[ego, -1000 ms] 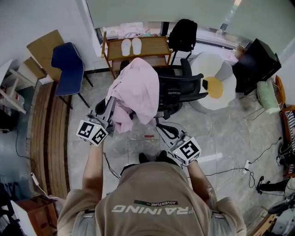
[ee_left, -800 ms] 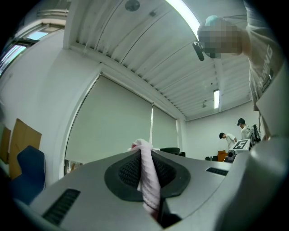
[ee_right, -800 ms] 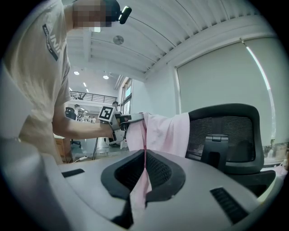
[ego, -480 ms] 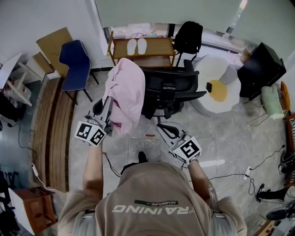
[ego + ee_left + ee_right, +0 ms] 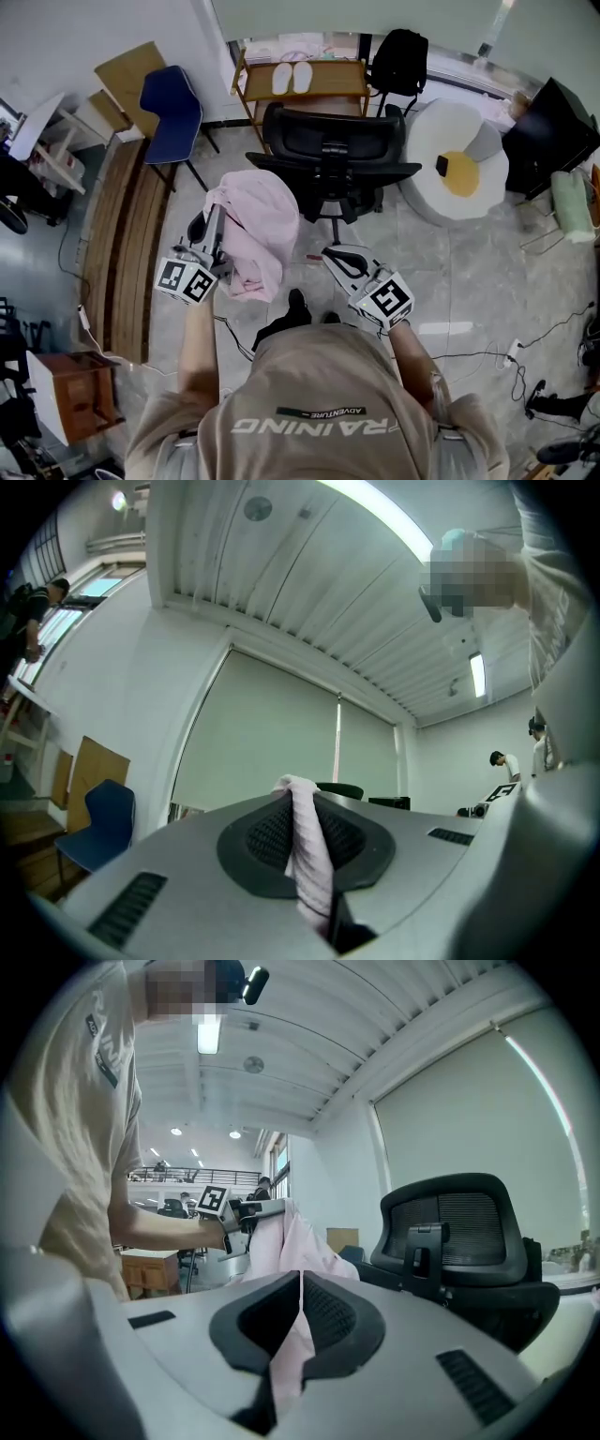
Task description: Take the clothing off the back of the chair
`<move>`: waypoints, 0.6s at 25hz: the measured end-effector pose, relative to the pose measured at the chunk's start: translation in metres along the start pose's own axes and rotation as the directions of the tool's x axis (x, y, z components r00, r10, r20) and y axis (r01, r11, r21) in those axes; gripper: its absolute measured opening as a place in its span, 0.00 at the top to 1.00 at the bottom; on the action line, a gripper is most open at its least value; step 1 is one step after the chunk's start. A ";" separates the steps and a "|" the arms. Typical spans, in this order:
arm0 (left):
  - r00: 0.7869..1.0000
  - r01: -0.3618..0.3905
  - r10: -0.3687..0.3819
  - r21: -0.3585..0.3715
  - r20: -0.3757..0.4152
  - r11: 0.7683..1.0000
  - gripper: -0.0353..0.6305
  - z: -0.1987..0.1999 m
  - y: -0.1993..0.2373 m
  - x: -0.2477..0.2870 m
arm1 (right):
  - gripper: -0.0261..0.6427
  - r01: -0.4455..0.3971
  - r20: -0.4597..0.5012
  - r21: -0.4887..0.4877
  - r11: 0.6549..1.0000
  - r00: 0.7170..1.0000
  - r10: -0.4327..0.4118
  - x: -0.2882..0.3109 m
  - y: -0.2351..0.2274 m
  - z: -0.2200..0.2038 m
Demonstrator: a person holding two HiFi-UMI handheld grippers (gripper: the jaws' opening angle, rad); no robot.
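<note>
Left gripper (image 5: 214,223) is clenched on the pink cloth garment (image 5: 255,225), which hangs from its jaws over the grey tiled floor (image 5: 450,272), clear of the black mesh office chair (image 5: 328,145). Right gripper (image 5: 330,251) has its jaws closed, just beside the garment. Blue plastic chair (image 5: 173,108) and wooden shelf rack (image 5: 352,86) stand by the wall.

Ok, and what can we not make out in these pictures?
Pink garment: head view, bunched, kind unclear.
Its hanging part: left gripper view, the left claw body hides all but one strip.
Chair seat: head view, mostly behind the backrest.
Small red thing on the floor: head view, too small.
</note>
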State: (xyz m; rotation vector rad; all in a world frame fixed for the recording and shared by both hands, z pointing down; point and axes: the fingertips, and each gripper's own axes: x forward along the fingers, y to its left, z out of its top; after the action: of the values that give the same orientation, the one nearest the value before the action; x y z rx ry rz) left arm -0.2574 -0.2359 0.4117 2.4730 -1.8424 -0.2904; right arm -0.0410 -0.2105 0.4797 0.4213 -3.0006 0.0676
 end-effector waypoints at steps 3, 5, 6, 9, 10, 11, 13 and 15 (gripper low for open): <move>1.000 -0.027 0.027 -0.001 -0.008 1.000 0.90 -0.005 -0.015 -0.017 | 0.91 -0.020 0.000 0.007 1.000 1.000 0.021 -0.012 0.008 -0.005; 0.999 -0.038 0.038 -0.003 -0.009 0.999 0.90 -0.006 -0.024 -0.028 | 0.91 -0.036 -0.003 0.011 0.999 0.999 0.036 -0.018 0.014 -0.008; 0.999 -0.041 0.041 -0.004 -0.011 0.999 0.90 -0.007 -0.028 -0.033 | 0.91 -0.042 -0.005 0.010 0.999 0.999 0.042 -0.020 0.018 -0.010; 0.999 -0.037 0.037 0.002 -0.014 0.999 0.90 -0.005 -0.037 -0.046 | 0.91 -0.046 -0.002 -0.006 0.999 0.999 0.046 -0.024 0.026 -0.008; 0.999 -0.032 0.032 0.007 -0.015 0.999 0.90 -0.005 -0.040 -0.049 | 0.91 -0.043 0.004 -0.009 0.999 0.999 0.043 -0.024 0.029 -0.006; 0.999 -0.028 0.028 0.010 -0.018 1.000 0.90 -0.005 -0.042 -0.053 | 0.91 -0.037 0.010 -0.007 0.999 0.999 0.037 -0.025 0.032 -0.005; 1.000 -0.019 0.019 0.007 -0.024 1.000 0.90 -0.009 -0.046 -0.061 | 0.91 -0.023 0.017 0.000 1.000 1.000 0.023 -0.025 0.039 -0.007; 1.000 -0.006 0.006 0.002 -0.020 1.000 0.90 -0.011 -0.050 -0.069 | 0.91 -0.009 0.016 -0.003 1.000 1.000 0.009 -0.024 0.048 -0.006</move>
State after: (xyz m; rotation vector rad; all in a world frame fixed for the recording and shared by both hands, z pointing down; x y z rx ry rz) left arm -0.2275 -0.1569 0.4232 2.4620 -1.8431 -0.2630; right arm -0.0304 -0.1576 0.4810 0.4094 -3.0184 0.0603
